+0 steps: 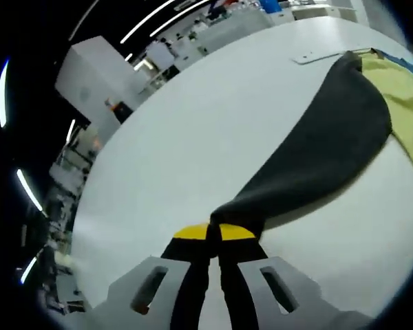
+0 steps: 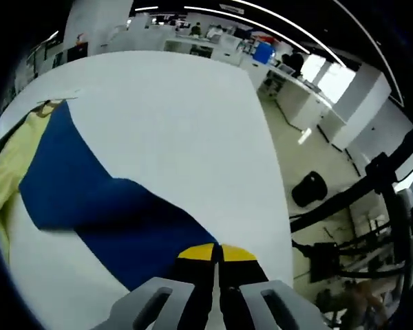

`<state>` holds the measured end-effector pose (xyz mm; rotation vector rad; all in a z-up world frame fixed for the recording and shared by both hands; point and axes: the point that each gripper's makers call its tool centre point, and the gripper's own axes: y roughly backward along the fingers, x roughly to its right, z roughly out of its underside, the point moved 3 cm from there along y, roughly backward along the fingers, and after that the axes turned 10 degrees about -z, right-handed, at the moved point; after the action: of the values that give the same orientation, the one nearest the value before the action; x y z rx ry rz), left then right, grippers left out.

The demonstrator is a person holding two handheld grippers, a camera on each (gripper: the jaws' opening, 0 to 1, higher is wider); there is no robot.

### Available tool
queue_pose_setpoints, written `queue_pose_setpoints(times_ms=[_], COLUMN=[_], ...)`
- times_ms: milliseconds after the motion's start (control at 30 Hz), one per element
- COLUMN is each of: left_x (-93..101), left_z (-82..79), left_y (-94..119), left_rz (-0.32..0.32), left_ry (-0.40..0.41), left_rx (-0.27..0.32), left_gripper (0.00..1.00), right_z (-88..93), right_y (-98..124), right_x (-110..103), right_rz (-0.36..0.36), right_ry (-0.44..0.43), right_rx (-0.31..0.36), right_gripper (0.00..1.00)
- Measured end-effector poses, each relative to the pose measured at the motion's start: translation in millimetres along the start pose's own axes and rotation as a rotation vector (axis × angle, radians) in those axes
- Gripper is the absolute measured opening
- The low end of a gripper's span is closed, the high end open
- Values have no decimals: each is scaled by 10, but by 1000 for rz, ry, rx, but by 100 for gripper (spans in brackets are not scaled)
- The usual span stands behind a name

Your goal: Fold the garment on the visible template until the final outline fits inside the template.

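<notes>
White table [image 1: 193,144]: takes up most of the left gripper view; seen also in the right gripper view [image 2: 186,117]. All places below are given relative to this table.

Garment: lies on the table top. In the left gripper view a dark grey part [image 1: 323,151] is drawn out into a long tapering fold from the far table edge down to the jaws, and a pale yellow part [image 1: 406,96] sits beside it toward the far edge. In the right gripper view the same garment shows a blue panel [image 2: 89,199] with the yellow part [image 2: 7,172] along the table's side.

Template [image 1: 316,55]: thin white sheet, flat on the table at its far edge, just beyond the garment.

Left gripper [image 1: 213,234]: low over the table, jaws pressed together, pinching the narrow end of the grey fold.

Right gripper [image 2: 215,251]: low over the table, jaws closed on the near corner of the blue panel.

Office floor and desks lie beyond the table edge.
</notes>
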<state>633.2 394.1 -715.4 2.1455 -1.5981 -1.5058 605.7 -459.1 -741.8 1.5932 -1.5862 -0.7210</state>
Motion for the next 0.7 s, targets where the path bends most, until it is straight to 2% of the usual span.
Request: queue_pose_setpoints(times_ms=[67,133,367,600,700], left_x=[-14,-33,-97,-103,-78], left_z=[-4,6,131,172,150], left_y=[-31,-57,-141,-149,-117], left_rz=[2,1,-8,1,19], left_ry=[-33,-34,-28,-52,-37], left_rx=[2,0,-36,-35,-15], left_gripper=[0,0,0,0,1], right_z=[-22,-41,-130,-157,-179], right_y=[-16,-41,-109,-134,-135], right_x=[62,88,210,198,174], right_rz=[28,29,7,13,15], right_ry=[93,121,135,171,151], right_rx=[-34,-52,-75,-94,-75], right_gripper=[0,0,0,0,0])
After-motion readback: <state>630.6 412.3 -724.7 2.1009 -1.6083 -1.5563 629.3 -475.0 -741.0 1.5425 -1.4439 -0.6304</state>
